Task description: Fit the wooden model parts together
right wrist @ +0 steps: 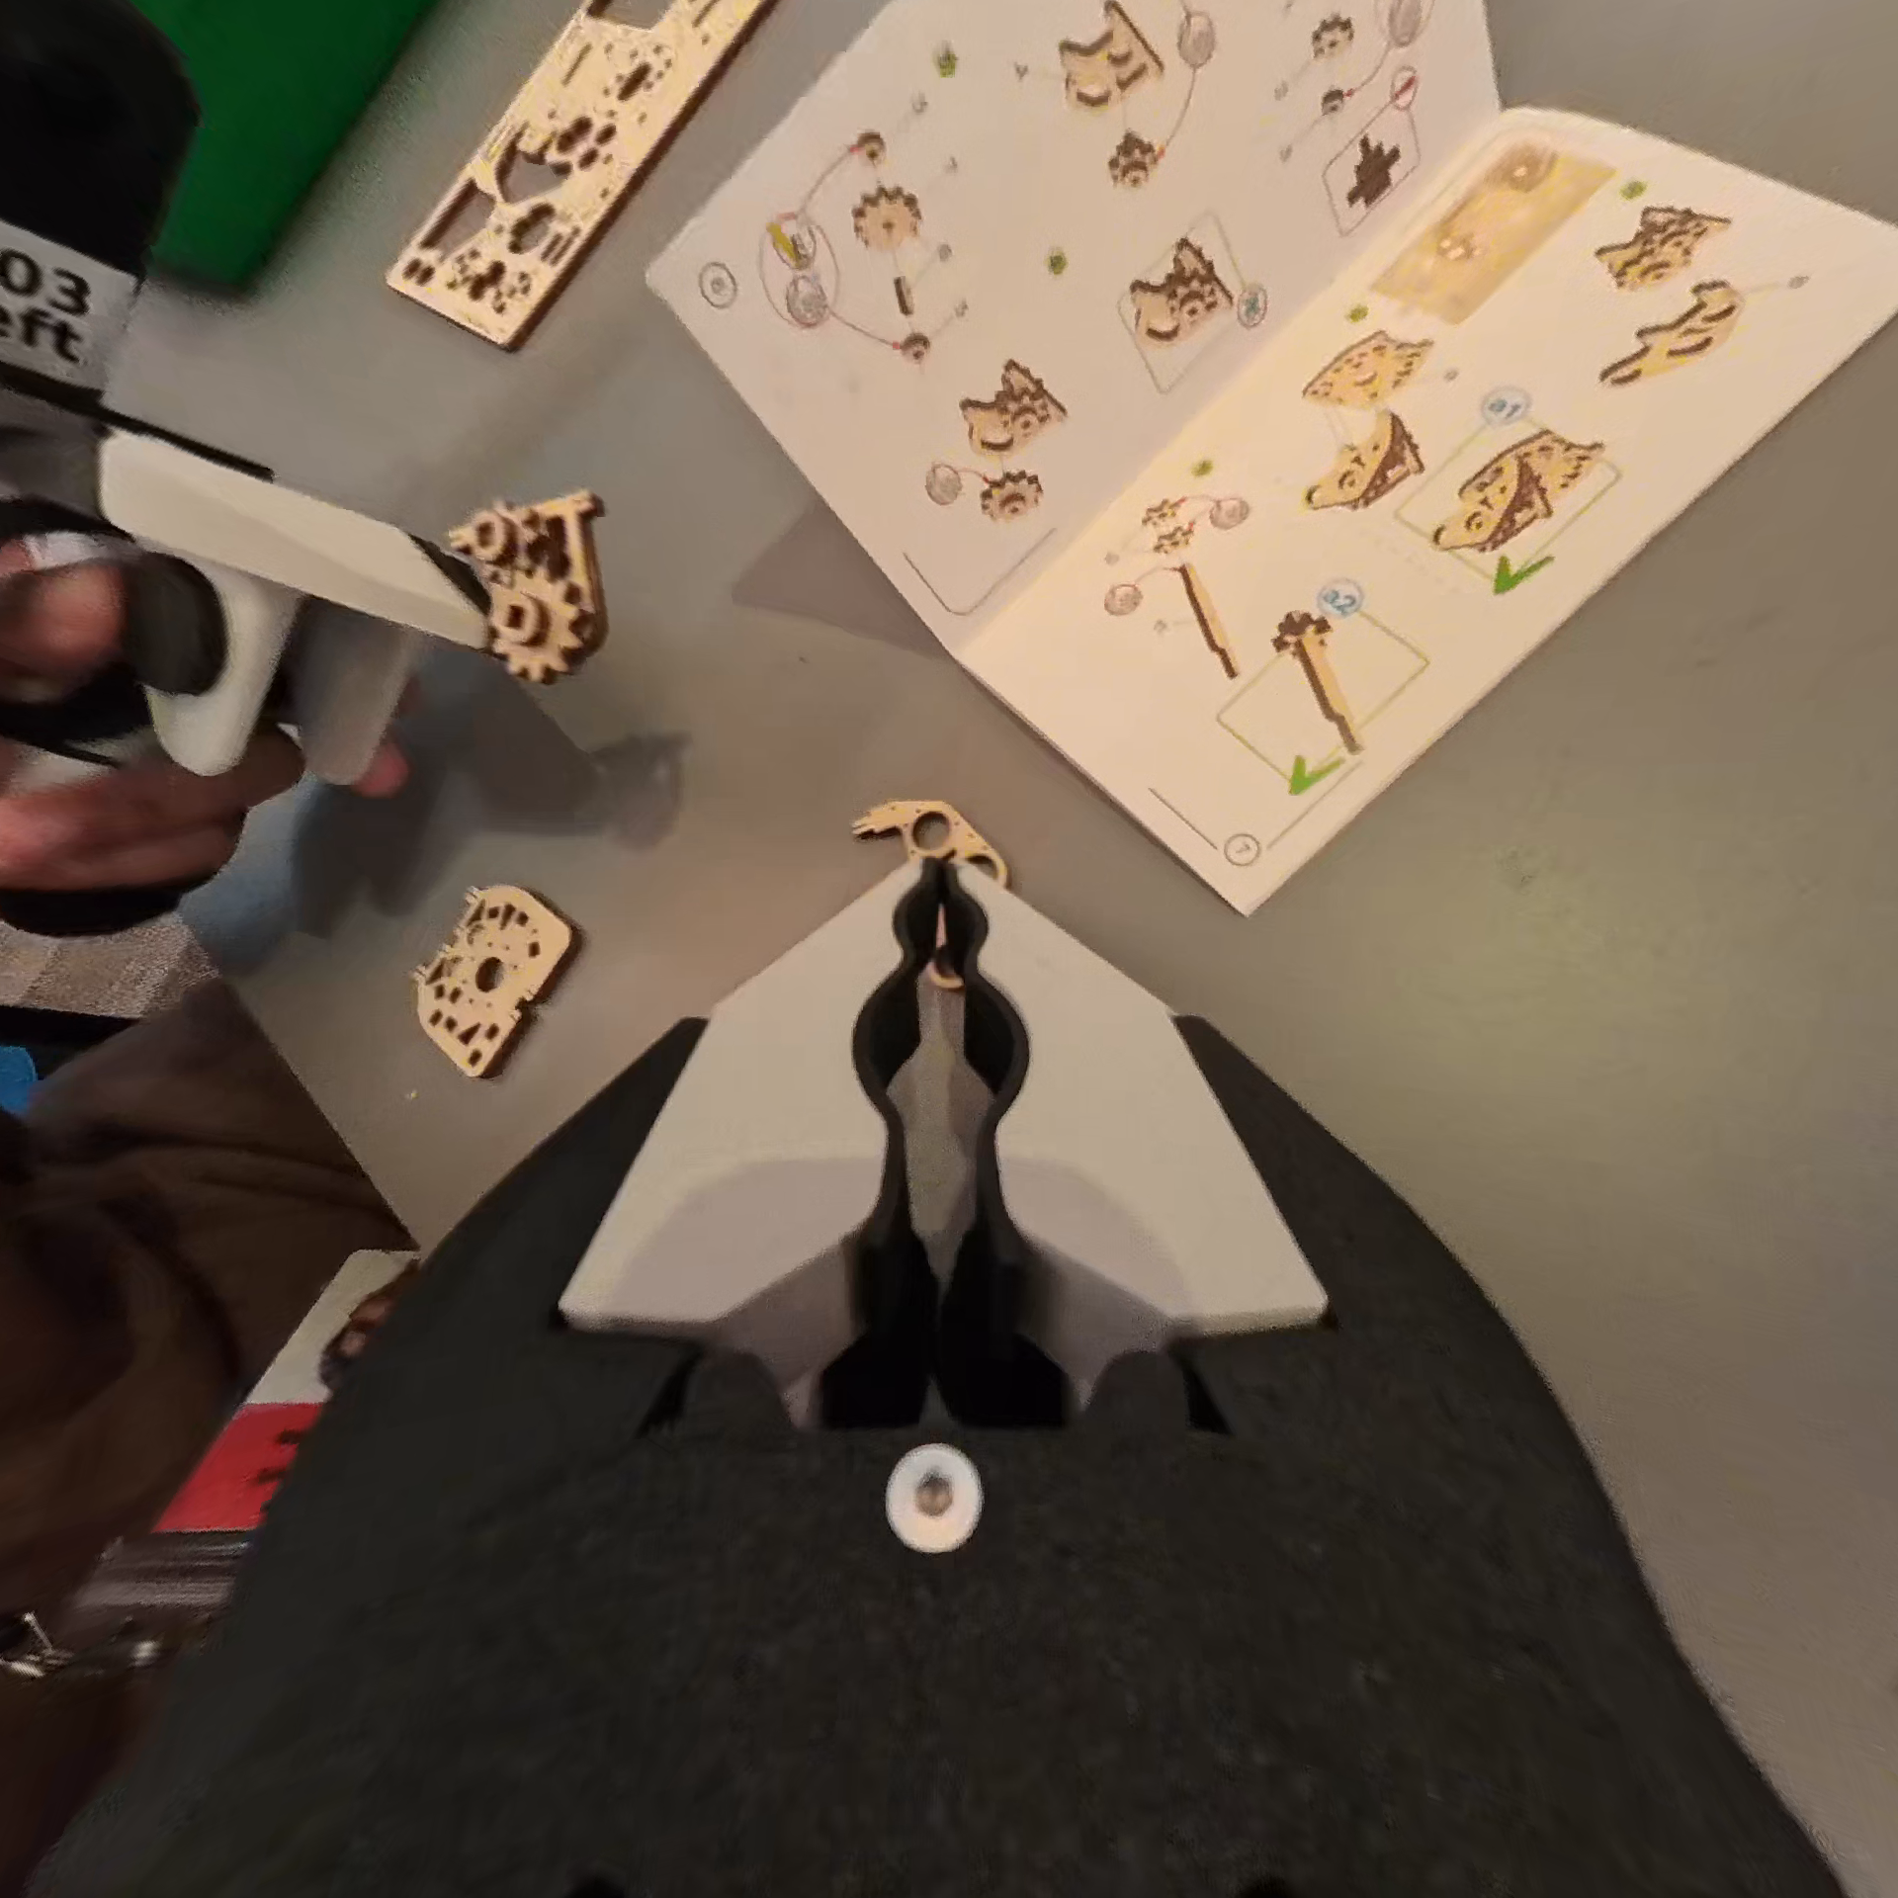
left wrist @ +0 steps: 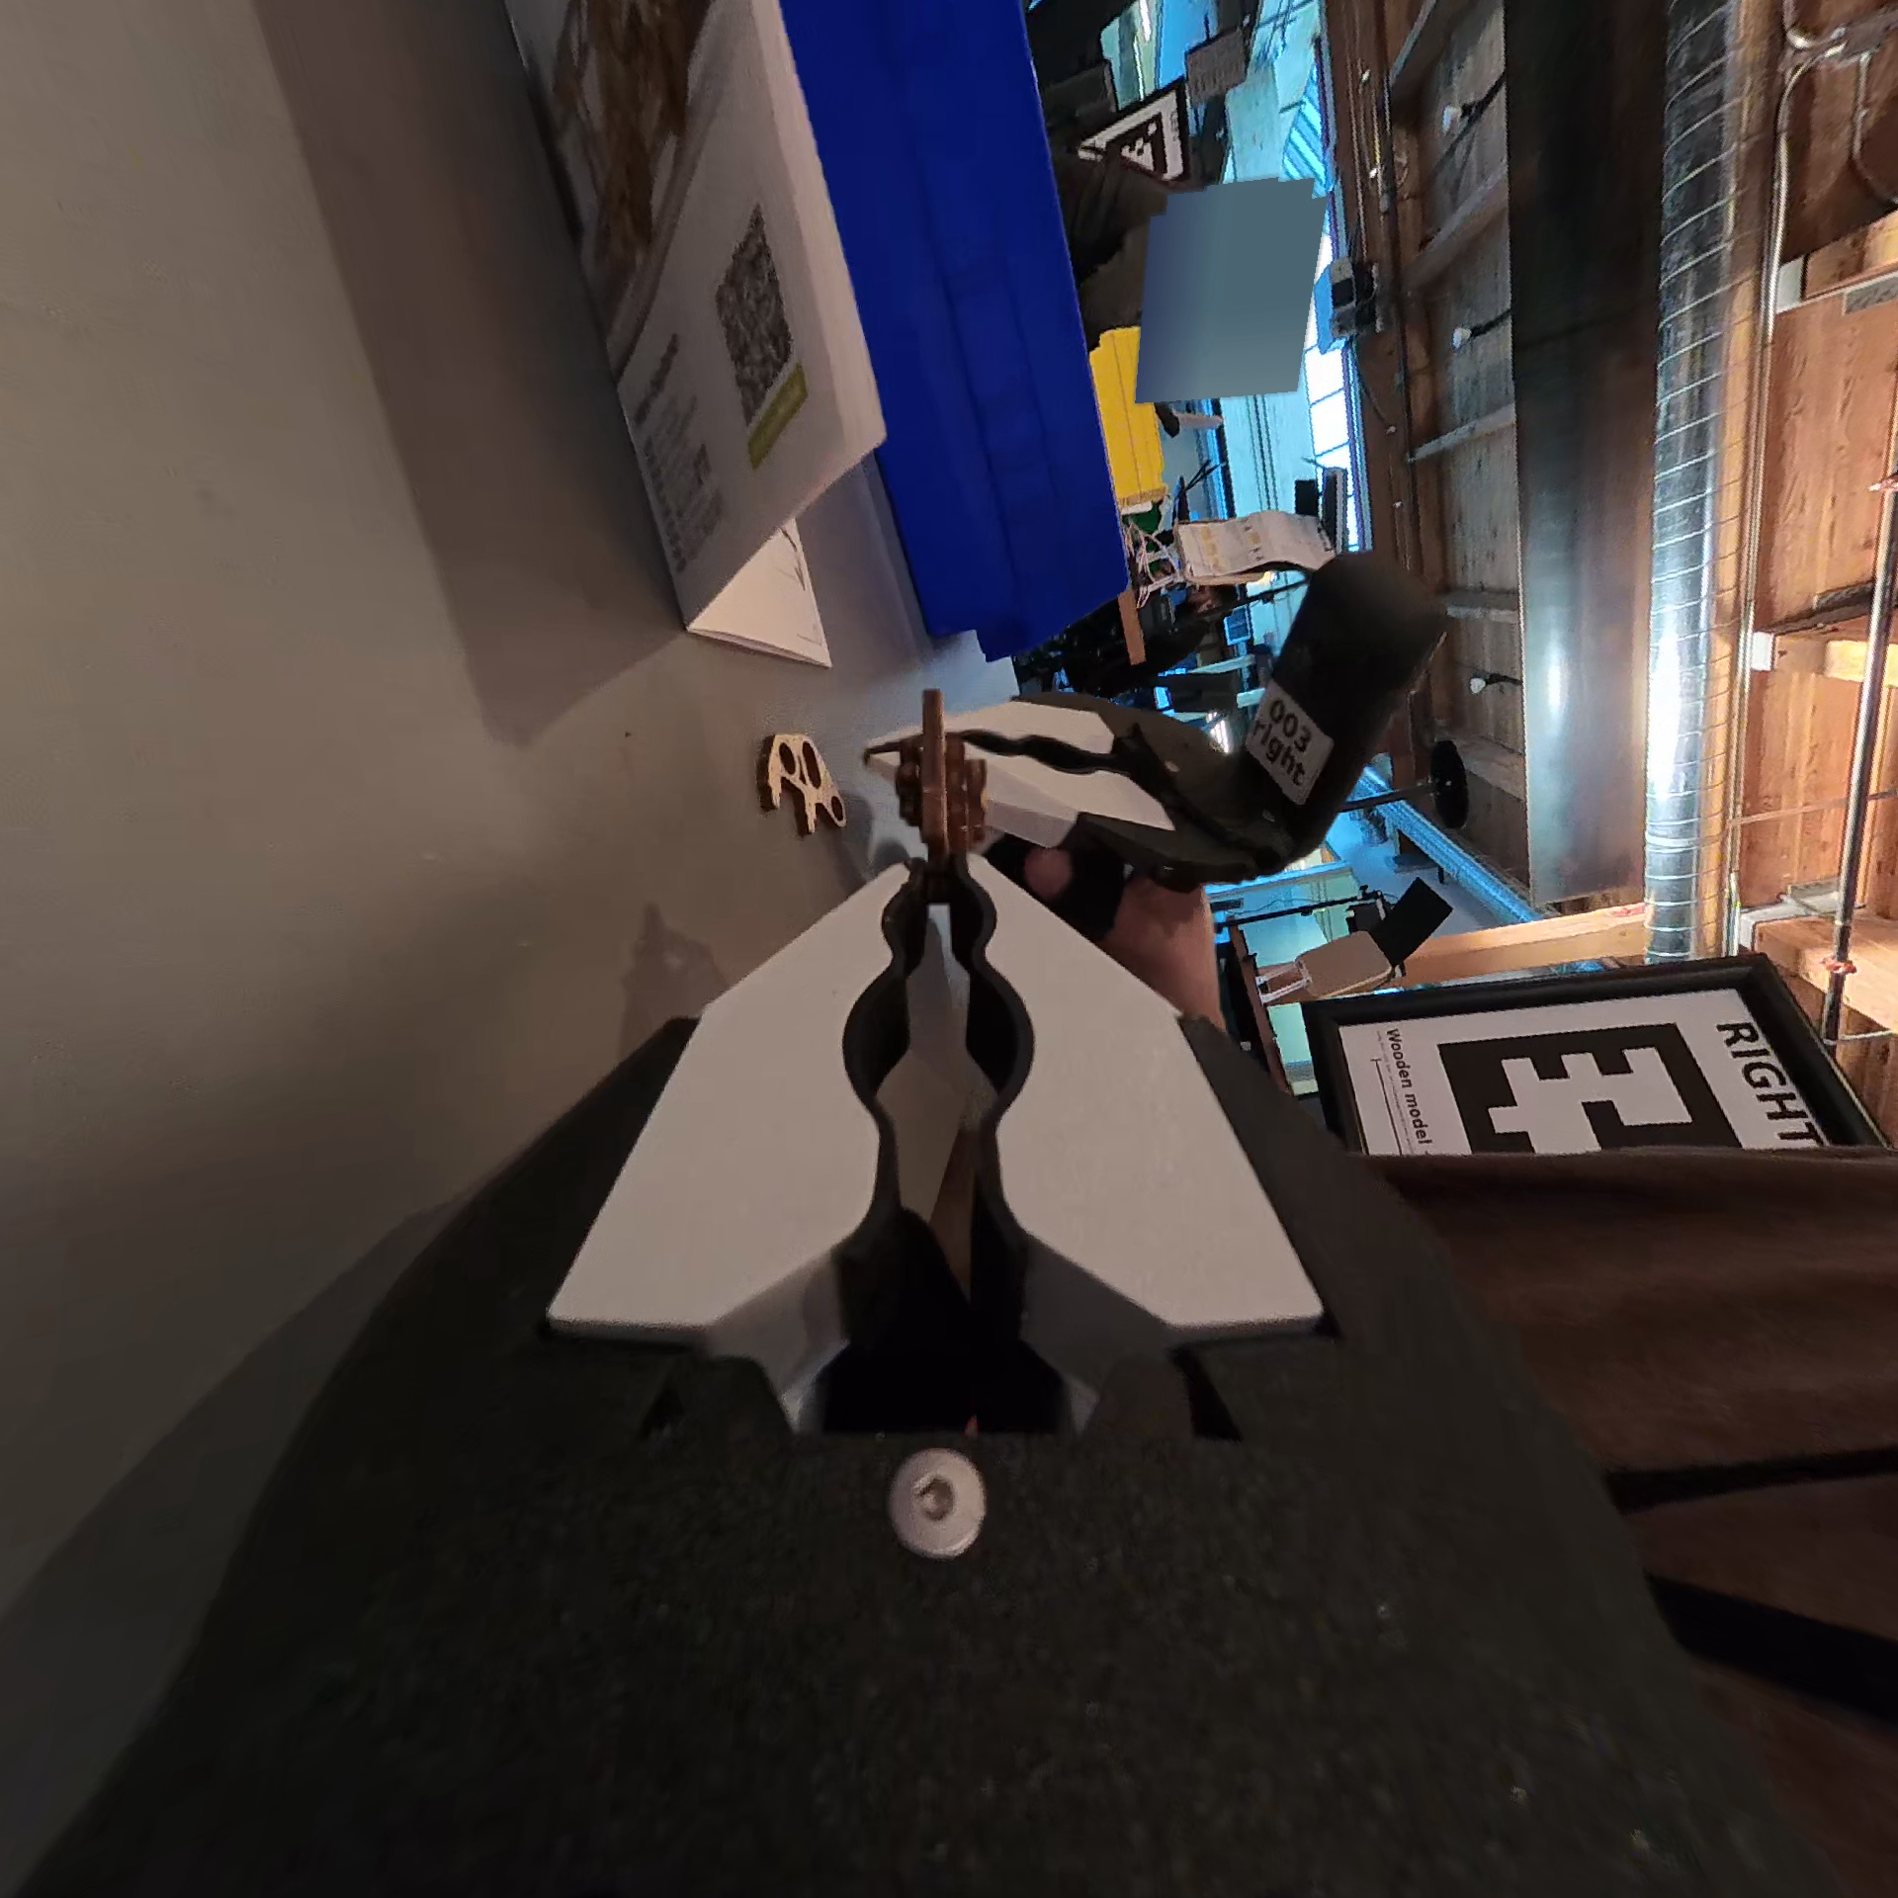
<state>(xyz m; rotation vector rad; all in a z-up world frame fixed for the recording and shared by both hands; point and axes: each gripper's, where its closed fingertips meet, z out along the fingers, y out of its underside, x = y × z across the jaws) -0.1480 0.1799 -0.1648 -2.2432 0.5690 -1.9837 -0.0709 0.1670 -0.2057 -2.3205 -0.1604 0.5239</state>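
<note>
My left gripper is shut on a wooden gear assembly and holds it above the grey table. In the right wrist view the left gripper and the gear assembly show at the left. My right gripper has its jaws closed, and its tips point down just short of a small wooden piece with round holes lying on the table. A small pale bit shows between the pads; I cannot tell what it is. In the left wrist view the right gripper is beside that piece.
A flat wooden plate with cut-outs lies at the left. A punched-out wooden sheet, a green box and an open instruction booklet lie farther back. A blue bin and a framed marker sign stand at the table's edges. The left gripper's tips are roughly 9 centimetres from the right gripper's.
</note>
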